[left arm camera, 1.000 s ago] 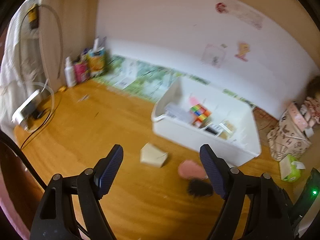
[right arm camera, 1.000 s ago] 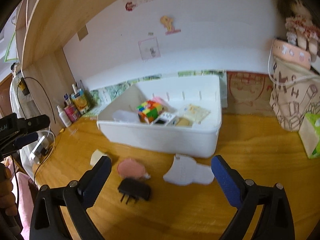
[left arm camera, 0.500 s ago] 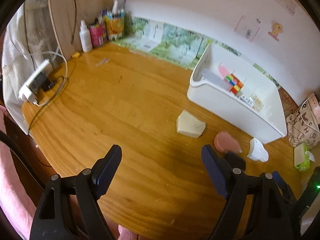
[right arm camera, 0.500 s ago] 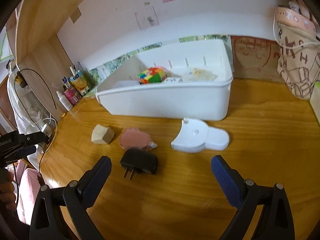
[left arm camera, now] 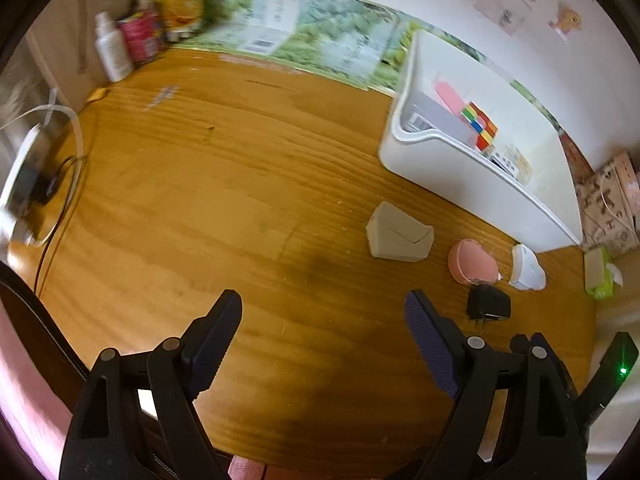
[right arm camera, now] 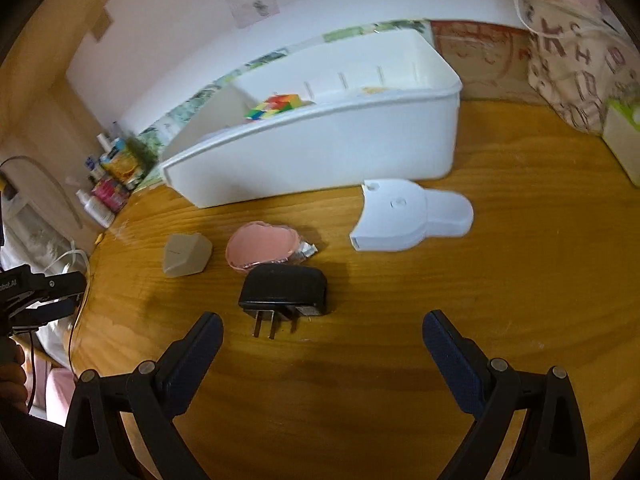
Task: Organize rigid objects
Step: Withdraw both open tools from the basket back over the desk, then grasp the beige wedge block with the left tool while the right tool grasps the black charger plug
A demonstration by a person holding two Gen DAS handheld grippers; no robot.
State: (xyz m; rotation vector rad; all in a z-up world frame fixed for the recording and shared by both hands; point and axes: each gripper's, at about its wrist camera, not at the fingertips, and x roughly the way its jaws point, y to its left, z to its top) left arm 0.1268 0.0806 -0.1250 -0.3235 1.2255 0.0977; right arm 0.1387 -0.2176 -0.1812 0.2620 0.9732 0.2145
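On the wooden desk lie a beige wedge block [left arm camera: 398, 237] [right arm camera: 186, 254], a pink shell-like piece [left arm camera: 472, 266] [right arm camera: 262, 246], a black plug adapter [left arm camera: 489, 303] [right arm camera: 284, 292] and a flat white plastic piece [left arm camera: 527, 268] [right arm camera: 408, 216]. Behind them stands a white bin [left arm camera: 476, 178] [right arm camera: 320, 156] holding a colourful cube [left arm camera: 480, 126] [right arm camera: 274, 106]. My left gripper [left arm camera: 322, 314] hangs open over bare wood, the wedge ahead to its right. My right gripper [right arm camera: 320, 332] is open just short of the adapter, its prongs pointing toward the gap between the jaws.
Bottles and cartons [left arm camera: 160, 28] stand at the far left corner. A white charger with cables [left arm camera: 24, 184] lies at the left edge. A patterned bag [right arm camera: 576, 60] and a green tissue pack [left arm camera: 598, 270] sit to the right of the bin.
Both grippers tilted downward and sank toward the desk. The left view swung from the wall onto the wood; the right gripper came closer to the black adapter.
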